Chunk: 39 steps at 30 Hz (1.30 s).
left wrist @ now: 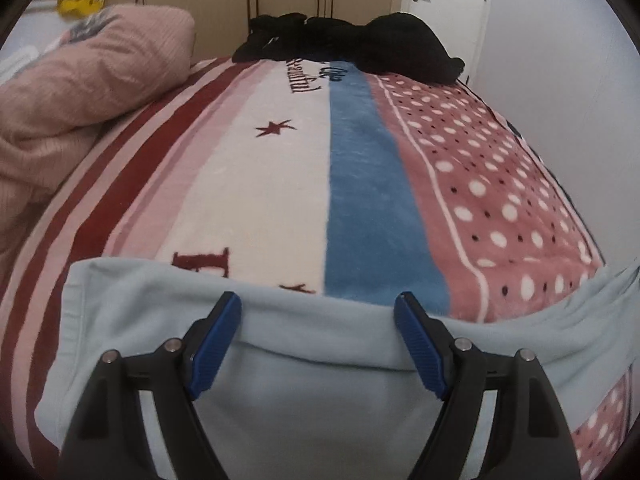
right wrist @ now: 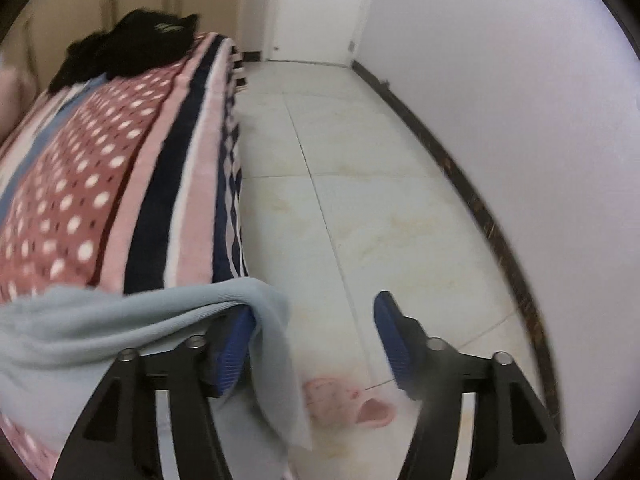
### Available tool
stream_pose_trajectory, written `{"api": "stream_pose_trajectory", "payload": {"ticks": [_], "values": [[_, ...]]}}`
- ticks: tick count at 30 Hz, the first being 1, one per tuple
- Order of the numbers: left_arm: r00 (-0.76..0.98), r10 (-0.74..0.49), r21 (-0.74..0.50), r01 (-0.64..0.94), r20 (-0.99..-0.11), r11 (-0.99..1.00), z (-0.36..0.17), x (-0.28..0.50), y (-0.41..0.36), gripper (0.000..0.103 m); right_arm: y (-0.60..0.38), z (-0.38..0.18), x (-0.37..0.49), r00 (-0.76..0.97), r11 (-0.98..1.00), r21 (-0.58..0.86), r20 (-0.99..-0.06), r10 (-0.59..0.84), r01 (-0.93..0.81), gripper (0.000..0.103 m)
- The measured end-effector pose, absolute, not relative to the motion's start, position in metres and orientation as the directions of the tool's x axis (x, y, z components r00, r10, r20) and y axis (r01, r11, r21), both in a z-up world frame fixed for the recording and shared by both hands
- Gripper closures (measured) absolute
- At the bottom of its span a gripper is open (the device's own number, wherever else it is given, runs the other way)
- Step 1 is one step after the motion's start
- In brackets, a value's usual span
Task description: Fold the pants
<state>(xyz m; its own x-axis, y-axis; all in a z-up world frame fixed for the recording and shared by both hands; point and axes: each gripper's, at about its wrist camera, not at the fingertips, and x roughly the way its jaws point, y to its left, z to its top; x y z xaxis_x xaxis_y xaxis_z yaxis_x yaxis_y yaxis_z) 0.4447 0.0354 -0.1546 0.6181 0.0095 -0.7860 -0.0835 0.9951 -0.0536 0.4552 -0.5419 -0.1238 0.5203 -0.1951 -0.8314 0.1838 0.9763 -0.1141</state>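
Both grippers spread, neither gripping the light blue pants.

Left gripper (left wrist: 318, 340): jaws apart above a fold of the pants (left wrist: 320, 400), pads clear of the cloth. Right gripper (right wrist: 316, 340): jaws apart; a pants end (right wrist: 276, 344) drapes over its left finger and hangs off the bed edge. Pants lie across the near end of the patterned blanket (left wrist: 360, 184). Black clothes (left wrist: 352, 46) at far end; pink slipper (right wrist: 348, 402) on floor.

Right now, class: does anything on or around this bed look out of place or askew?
Yes. One end of the light blue pants droops off the bed's edge, draped over the right gripper's finger, jaws open.
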Motion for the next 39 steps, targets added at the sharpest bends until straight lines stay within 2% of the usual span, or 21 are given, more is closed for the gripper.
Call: {"api": "stream_pose_trajectory", "payload": {"ticks": [2,4,6,9,12,13,14,15,16,17,21,24,31,32,34,36,38,39], "values": [[0.618,-0.006,-0.067,-0.076,-0.786,0.995,-0.153,0.442,0.038,0.027,-0.547,-0.123,0.457,0.521,0.977,-0.059,-0.838,-0.161,0.205,0.046],[0.608,-0.071,-0.102,-0.016,-0.791,0.995,-0.153,0.437,0.034,0.027,-0.545,-0.121,0.456,0.519,0.983,-0.028,-0.846,-0.121,0.183,0.045],[0.58,-0.129,-0.127,0.043,-0.805,0.991,-0.156,0.432,0.025,0.027,-0.535,-0.124,0.453,0.466,0.999,0.029,-0.885,0.005,0.045,0.045],[0.521,-0.212,-0.173,0.122,-0.827,0.977,-0.16,0.427,0.007,0.027,-0.515,-0.124,0.436,0.448,0.998,-0.049,-0.894,-0.029,-0.035,0.039],[0.478,-0.241,-0.17,0.187,-0.845,0.968,-0.162,0.423,-0.014,0.027,-0.494,-0.115,0.411,0.503,0.995,-0.037,-0.864,0.014,-0.092,0.038],[0.46,-0.247,-0.17,0.203,-0.853,0.964,-0.164,0.423,-0.02,0.027,-0.483,-0.111,0.402,0.522,0.991,0.007,-0.85,0.076,-0.133,0.041],[0.45,-0.244,-0.163,0.211,-0.859,0.964,-0.166,0.423,-0.026,0.027,-0.474,-0.109,0.399,0.526,0.986,0.034,-0.842,0.115,-0.16,0.058],[0.443,-0.231,-0.147,0.215,-0.866,0.965,-0.168,0.423,-0.03,0.027,-0.462,-0.11,0.395,0.525,0.978,0.071,-0.834,0.167,-0.198,0.071],[0.439,-0.217,-0.13,0.221,-0.872,0.967,-0.17,0.423,-0.033,0.027,-0.452,-0.113,0.392,0.515,0.97,0.094,-0.834,0.199,-0.223,0.091],[0.437,-0.205,-0.114,0.226,-0.876,0.968,-0.172,0.424,-0.036,0.027,-0.438,-0.118,0.392,0.499,0.957,0.127,-0.831,0.246,-0.261,0.096],[0.454,-0.188,-0.094,0.222,-0.871,0.971,-0.174,0.43,-0.036,0.027,-0.397,-0.144,0.393,0.445,0.931,0.135,-0.849,0.285,-0.338,0.094],[0.484,-0.171,-0.093,0.181,-0.858,0.979,-0.172,0.445,-0.032,0.027,-0.391,-0.155,0.398,0.456,0.939,0.118,-0.85,0.264,-0.324,0.096],[0.596,-0.104,-0.114,0.02,-0.796,0.993,-0.159,0.474,-0.012,0.027,-0.424,-0.143,0.457,0.576,0.988,0.118,-0.803,0.152,-0.097,0.096],[0.613,-0.108,-0.126,0.014,-0.783,0.992,-0.156,0.472,-0.009,0.027,-0.43,-0.14,0.462,0.595,0.994,0.093,-0.796,0.109,-0.057,0.09],[0.615,-0.175,-0.175,0.061,-0.769,0.983,-0.15,0.465,-0.009,0.027,-0.443,-0.136,0.465,0.611,0.996,0.088,-0.788,0.073,-0.005,0.089],[0.6,-0.229,-0.193,0.124,-0.767,0.973,-0.146,0.454,-0.017,0.027,-0.454,-0.129,0.46,0.611,0.991,0.134,-0.783,0.117,-0.018,0.087],[0.571,-0.288,-0.205,0.207,-0.769,0.957,-0.144,0.439,-0.031,0.027,-0.462,-0.123,0.443,0.606,0.991,0.117,-0.784,0.135,-0.069,0.072],[0.545,-0.327,-0.213,0.263,-0.772,0.941,-0.144,0.43,-0.042,0.027,-0.464,-0.122,0.432,0.601,0.991,0.092,-0.788,0.131,-0.095,0.068]]}}
